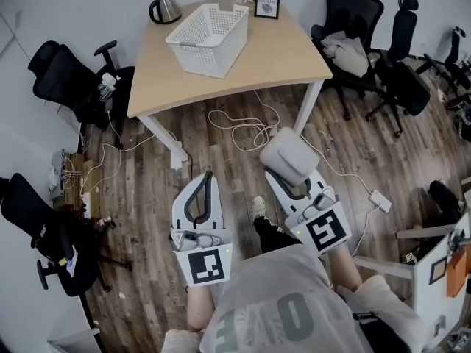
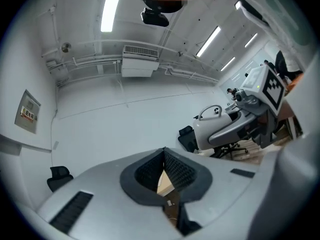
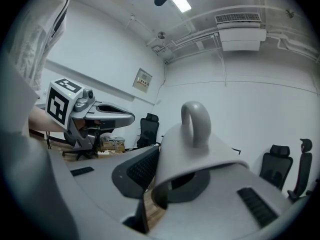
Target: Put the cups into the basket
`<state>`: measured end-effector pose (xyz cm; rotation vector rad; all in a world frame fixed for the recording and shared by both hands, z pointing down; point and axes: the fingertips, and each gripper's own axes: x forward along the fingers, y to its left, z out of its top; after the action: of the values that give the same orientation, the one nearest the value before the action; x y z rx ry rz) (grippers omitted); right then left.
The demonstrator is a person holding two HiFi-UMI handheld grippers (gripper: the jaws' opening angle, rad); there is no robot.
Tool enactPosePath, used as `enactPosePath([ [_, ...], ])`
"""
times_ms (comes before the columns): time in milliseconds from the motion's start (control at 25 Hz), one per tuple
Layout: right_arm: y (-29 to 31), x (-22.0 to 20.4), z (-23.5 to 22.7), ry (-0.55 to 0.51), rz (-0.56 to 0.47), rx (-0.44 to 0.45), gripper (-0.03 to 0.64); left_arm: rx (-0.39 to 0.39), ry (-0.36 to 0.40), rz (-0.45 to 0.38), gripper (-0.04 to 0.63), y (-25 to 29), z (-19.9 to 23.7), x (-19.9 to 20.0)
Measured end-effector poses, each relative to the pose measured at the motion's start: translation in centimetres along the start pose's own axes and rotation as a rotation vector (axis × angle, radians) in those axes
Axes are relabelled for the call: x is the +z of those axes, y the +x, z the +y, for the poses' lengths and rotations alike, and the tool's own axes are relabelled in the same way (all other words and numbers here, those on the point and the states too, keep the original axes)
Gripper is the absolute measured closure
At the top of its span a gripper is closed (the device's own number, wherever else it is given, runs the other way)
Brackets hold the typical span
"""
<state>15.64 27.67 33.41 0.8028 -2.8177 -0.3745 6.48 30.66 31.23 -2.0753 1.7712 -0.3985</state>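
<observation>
Wood-plank floor, black office chairs (image 1: 70,79) all round, and a pale worktop (image 1: 283,54) at the far wall. On it stands the white basket (image 1: 221,56), with a kettle (image 1: 165,9) and a framed picture (image 1: 266,3) behind it. Loose cables (image 1: 239,127) trail on the floor below.

The person stands short of the worktop with both tools held out level. The right gripper (image 1: 293,184) has its fingers (image 3: 142,166) pinching a grey cup (image 1: 289,153). That cup lies tipped on its side between them, handle upward, over the floor and well apart from the basket. The left gripper (image 1: 207,176) carries nothing. Its fingers (image 2: 177,166) are pressed together at the tips, with only a sliver of gap lower down.
</observation>
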Motion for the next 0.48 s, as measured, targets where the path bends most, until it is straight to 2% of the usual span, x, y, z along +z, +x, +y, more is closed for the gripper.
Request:
enactPosePath([
  [200, 6.4, -0.1, -5.8, -0.043, 0.036, 0.001, 0.581, -0.006, 0.016, -0.014, 0.584, 8.2, 4.6, -0.4],
  [280, 8.6, -0.3, -8.3, -0.053, 0.04, -0.001, 0.581, -0.009, 0.001, -0.019, 0.584, 11.6, 6.1, -0.7],
  [320, 9.7, -0.4, -9.6, -0.053, 0.043, -0.006, 0.581, -0.004, -0.024, -0.02, 0.584, 13.3, 6.8, -1.0],
  [440, 12.6, -0.5, -13.7, -0.039, 0.026, -0.031, 0.581, 0.036, -0.175, -0.031, 0.584, 17.7, 8.7, -1.7],
  [480, 13.4, -0.4, -15.0, -0.026, 0.005, -0.039, 0.581, 0.041, -0.183, -0.037, 0.584, 19.0, 9.3, -1.7],
])
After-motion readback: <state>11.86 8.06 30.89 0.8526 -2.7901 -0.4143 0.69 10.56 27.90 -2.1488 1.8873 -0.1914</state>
